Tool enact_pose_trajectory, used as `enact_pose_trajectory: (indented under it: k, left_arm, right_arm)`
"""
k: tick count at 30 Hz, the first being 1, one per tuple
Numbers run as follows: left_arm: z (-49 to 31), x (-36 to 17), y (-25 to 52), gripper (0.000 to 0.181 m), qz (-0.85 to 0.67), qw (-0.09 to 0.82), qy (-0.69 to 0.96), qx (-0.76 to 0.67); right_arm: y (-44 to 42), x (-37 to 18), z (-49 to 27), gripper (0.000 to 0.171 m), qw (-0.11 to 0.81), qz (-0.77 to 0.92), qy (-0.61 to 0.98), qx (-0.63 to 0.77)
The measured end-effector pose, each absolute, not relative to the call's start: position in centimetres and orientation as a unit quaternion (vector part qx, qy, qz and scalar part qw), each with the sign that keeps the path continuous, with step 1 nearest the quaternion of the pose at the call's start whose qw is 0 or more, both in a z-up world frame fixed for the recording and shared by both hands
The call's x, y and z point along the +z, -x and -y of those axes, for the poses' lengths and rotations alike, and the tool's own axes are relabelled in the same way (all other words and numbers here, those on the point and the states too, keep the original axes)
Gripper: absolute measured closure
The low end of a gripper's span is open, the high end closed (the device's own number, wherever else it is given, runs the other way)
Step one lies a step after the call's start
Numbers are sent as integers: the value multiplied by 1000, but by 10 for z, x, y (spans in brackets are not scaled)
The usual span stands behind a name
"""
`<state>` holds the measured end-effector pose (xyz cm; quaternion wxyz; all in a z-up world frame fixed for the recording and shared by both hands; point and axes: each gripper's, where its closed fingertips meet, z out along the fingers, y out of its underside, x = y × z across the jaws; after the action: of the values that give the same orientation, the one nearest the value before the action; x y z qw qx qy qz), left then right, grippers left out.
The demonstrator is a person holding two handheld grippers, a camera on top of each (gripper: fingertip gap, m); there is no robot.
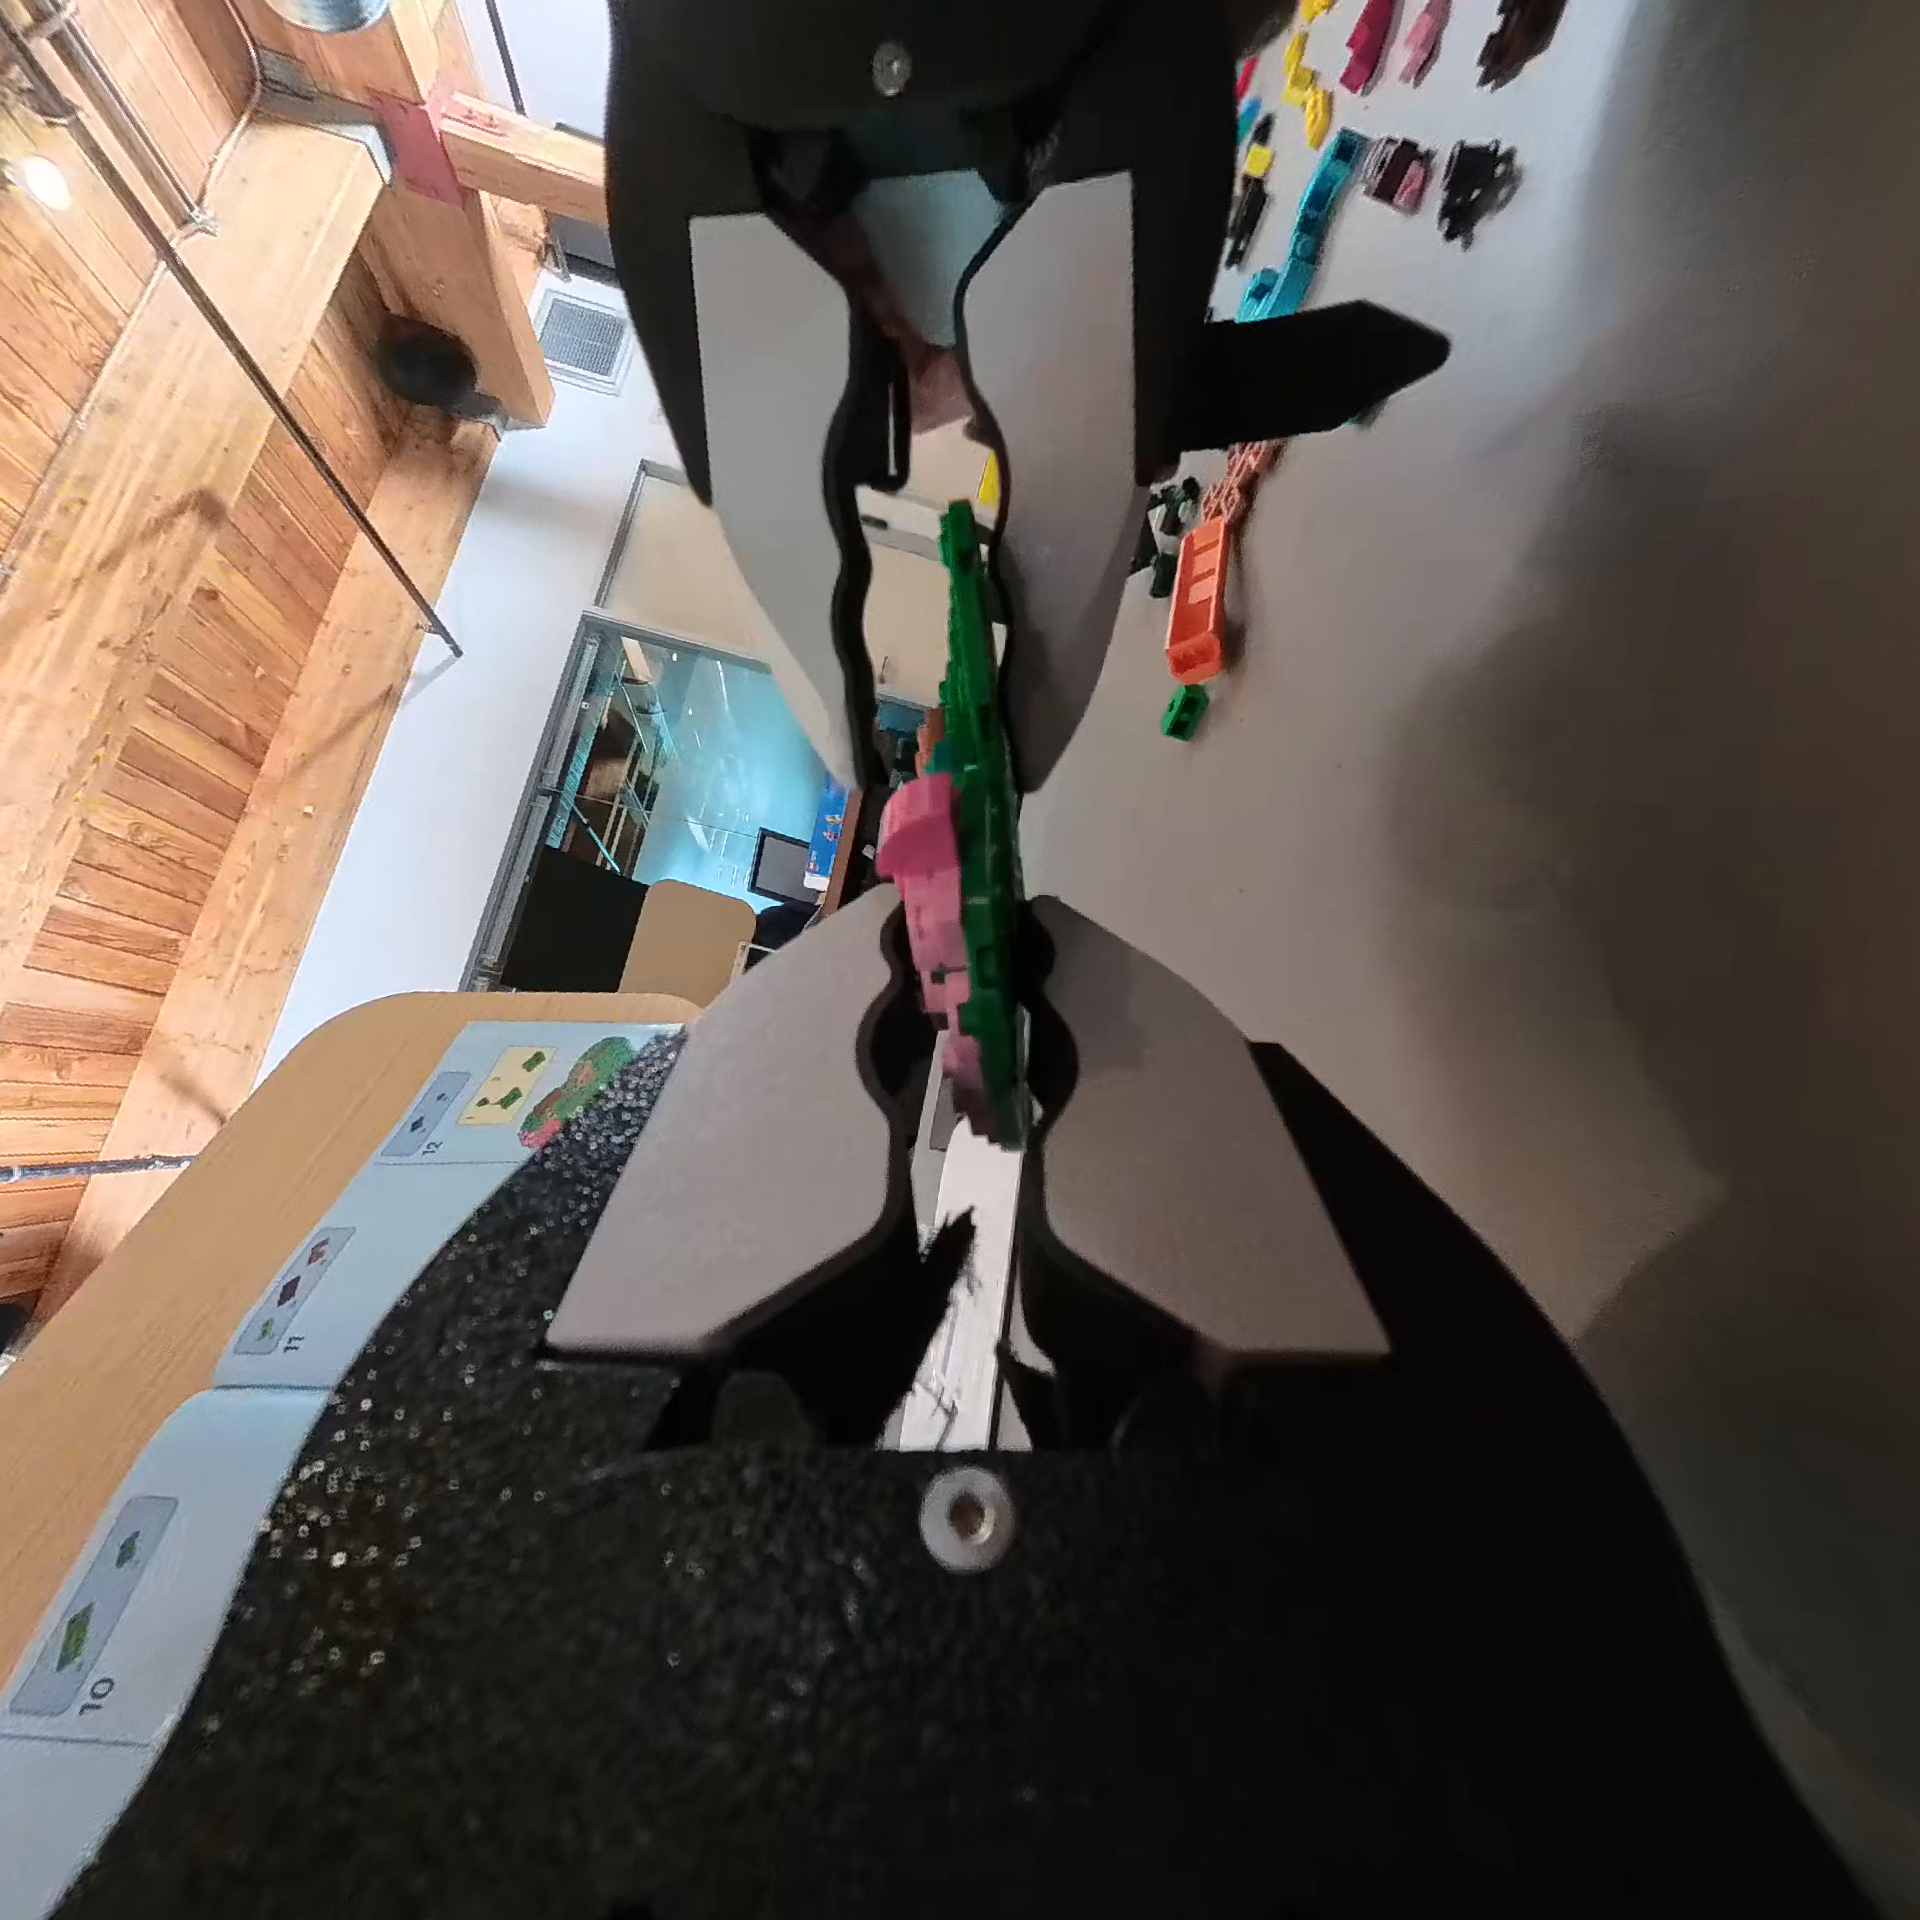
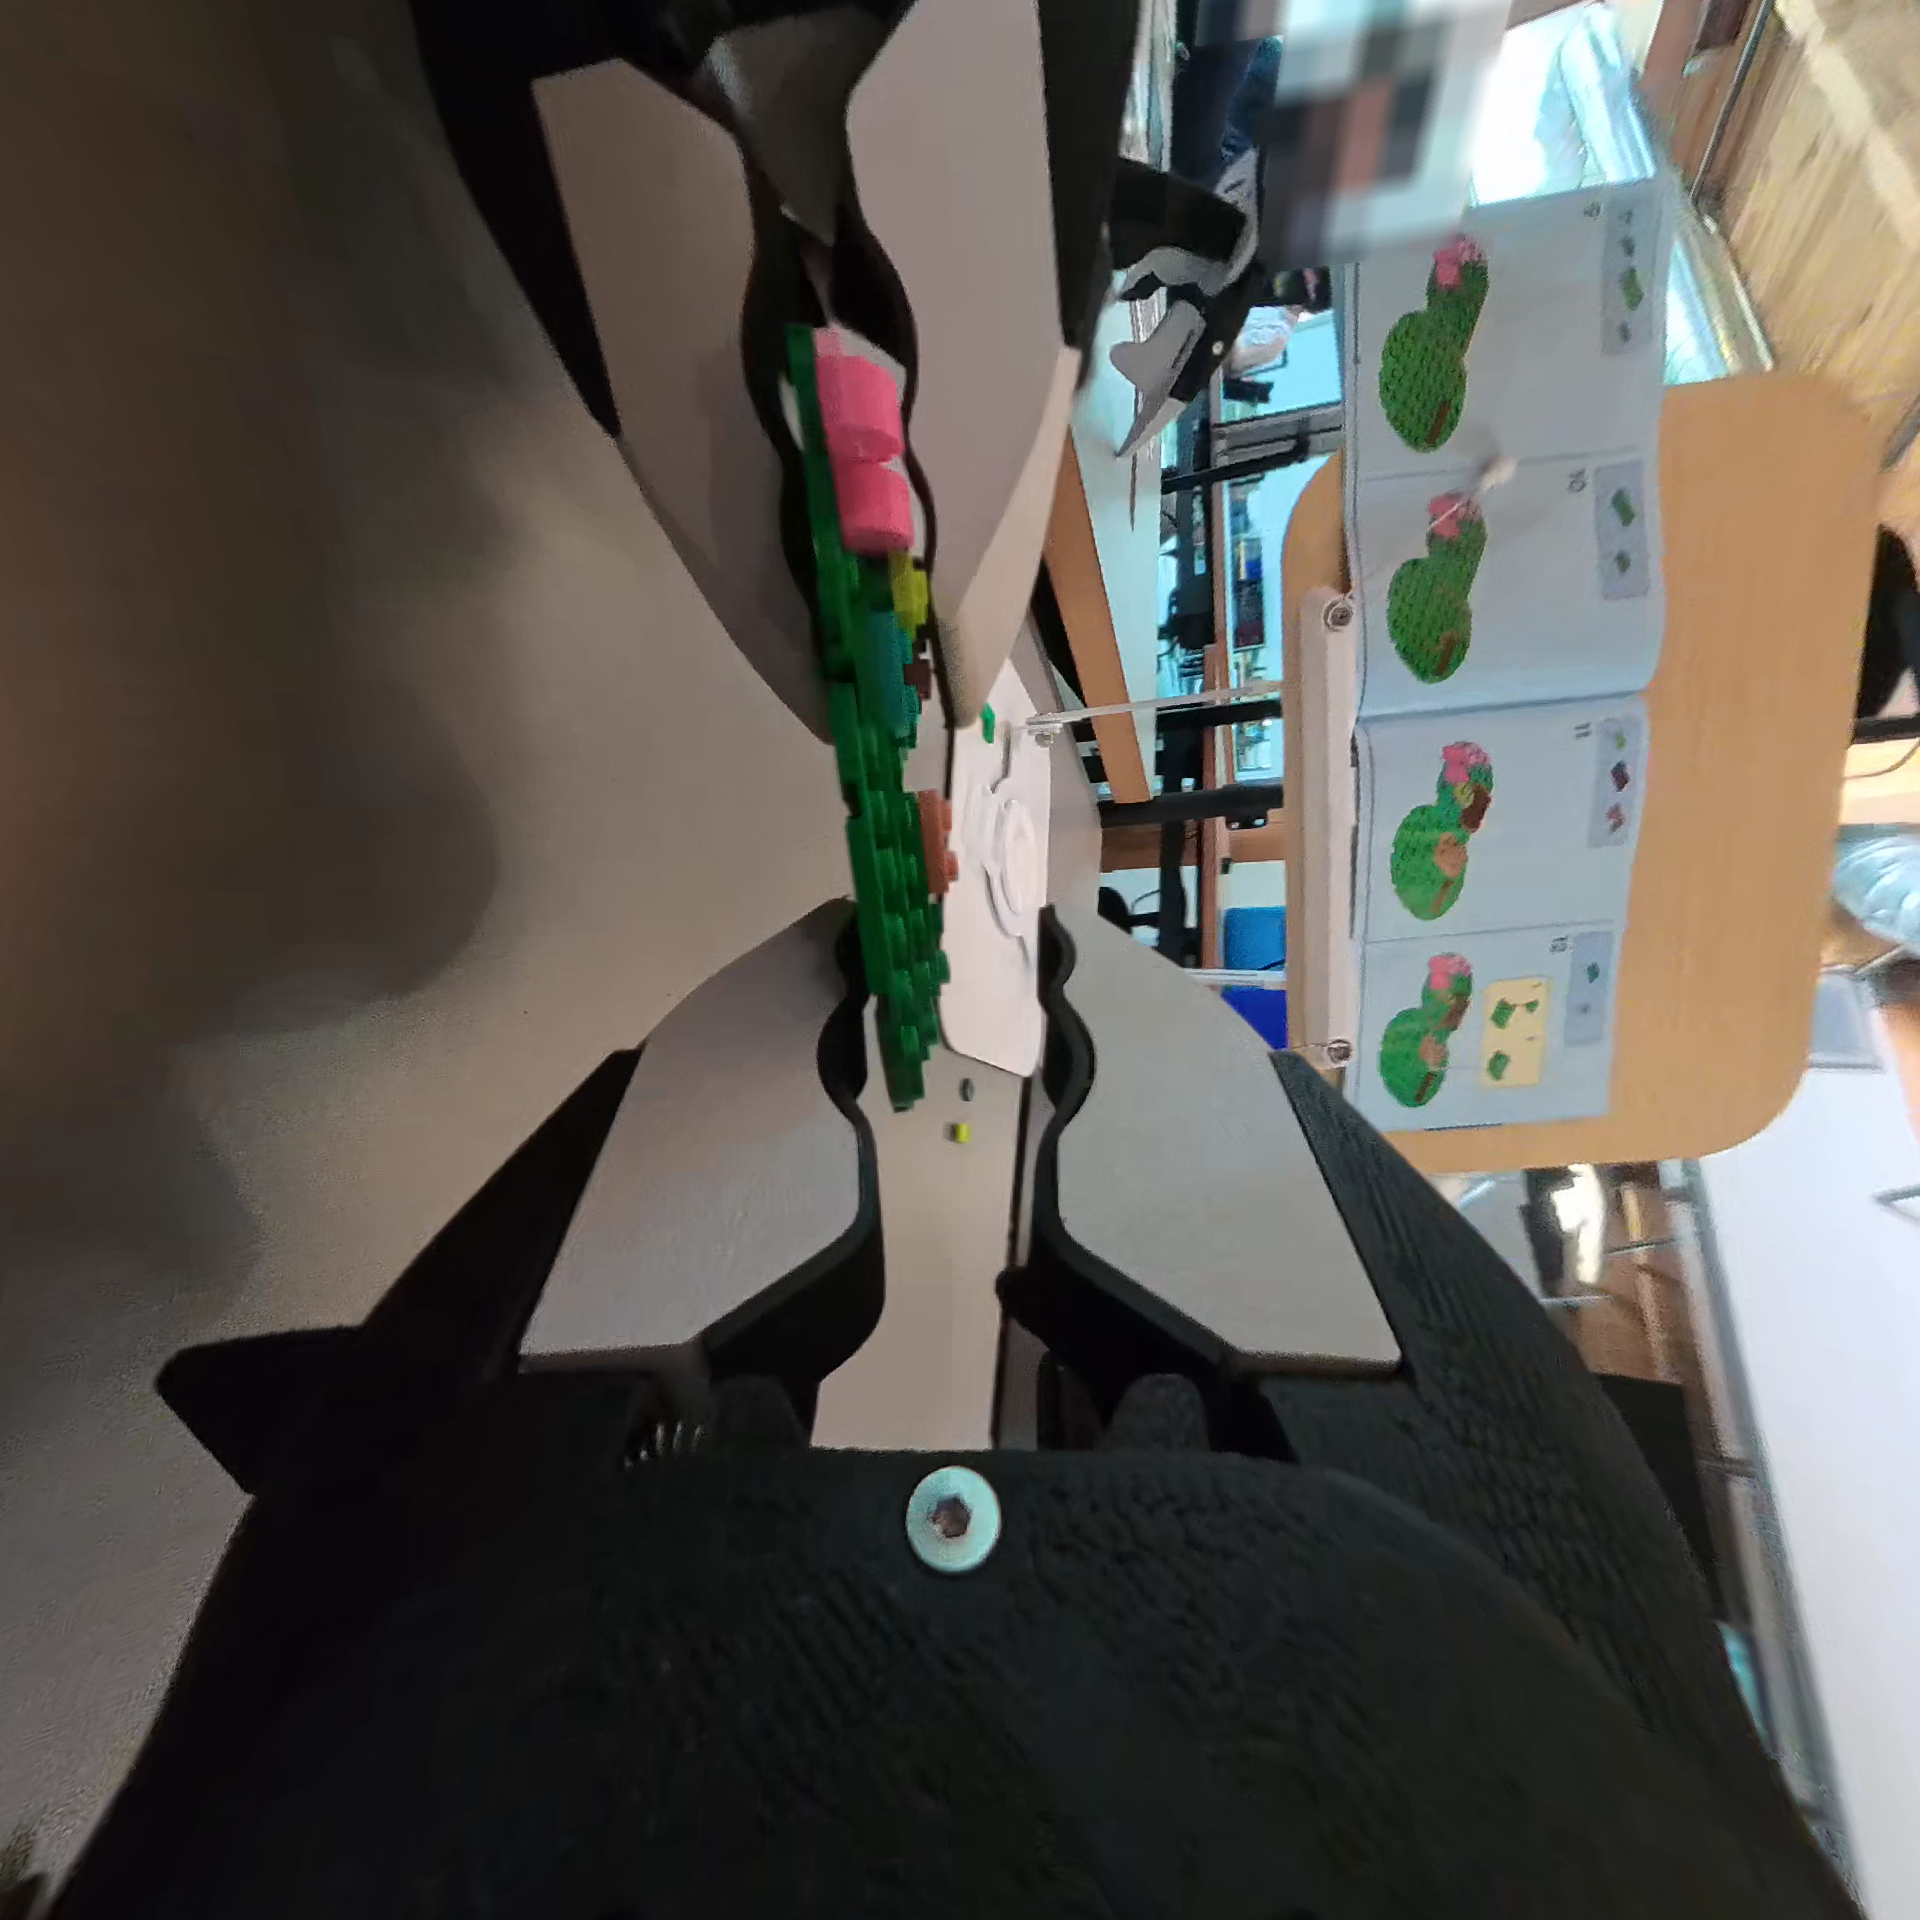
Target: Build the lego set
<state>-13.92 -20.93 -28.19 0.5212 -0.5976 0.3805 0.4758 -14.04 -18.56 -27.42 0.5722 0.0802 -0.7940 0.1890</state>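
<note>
A green Lego baseplate (image 1: 982,665) is held on edge between my two grippers, which face each other. It carries pink bricks (image 1: 920,842) at one end. In the right wrist view the plate (image 2: 883,862) also bears pink bricks (image 2: 857,436), a yellow-green one, a teal one and a brown one (image 2: 935,842). My left gripper (image 1: 961,909) is shut on the pink end of the plate; it also shows in the right wrist view (image 2: 894,717). My right gripper (image 2: 940,920) sits around the bare green end, with the plate against one finger and a gap to the other. It also shows in the left wrist view (image 1: 940,774).
Loose bricks lie on the white table (image 1: 1558,831): an orange piece (image 1: 1200,603), a small green one (image 1: 1184,712), teal (image 1: 1309,229), yellow and pink ones farther off. An open instruction booklet (image 2: 1507,675) stands on a wooden board. A tiny yellow piece (image 2: 958,1130) lies on the table.
</note>
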Motion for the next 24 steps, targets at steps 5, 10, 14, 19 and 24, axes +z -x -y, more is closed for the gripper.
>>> enact_pose_trajectory:
  k: [5, 10, 14, 19, 24]
  left_arm:
    - [210, -280, 144, 164, -367, 523, 591, 492]
    - [211, -267, 149, 158, -348, 522, 558, 544]
    - [212, -266, 153, 162, -352, 503, 543, 573]
    - [213, -268, 152, 164, -376, 482, 526, 592]
    - [214, -263, 151, 164, -371, 486, 521, 596]
  right_arm:
    - [144, -279, 185, 159, 594, 782, -92, 164]
    - [153, -272, 175, 160, 630, 763, -83, 118]
    - [153, -268, 174, 160, 646, 752, -89, 103]
    - [153, -270, 174, 160, 643, 754, -96, 91]
    - [148, -265, 176, 159, 641, 752, -101, 120]
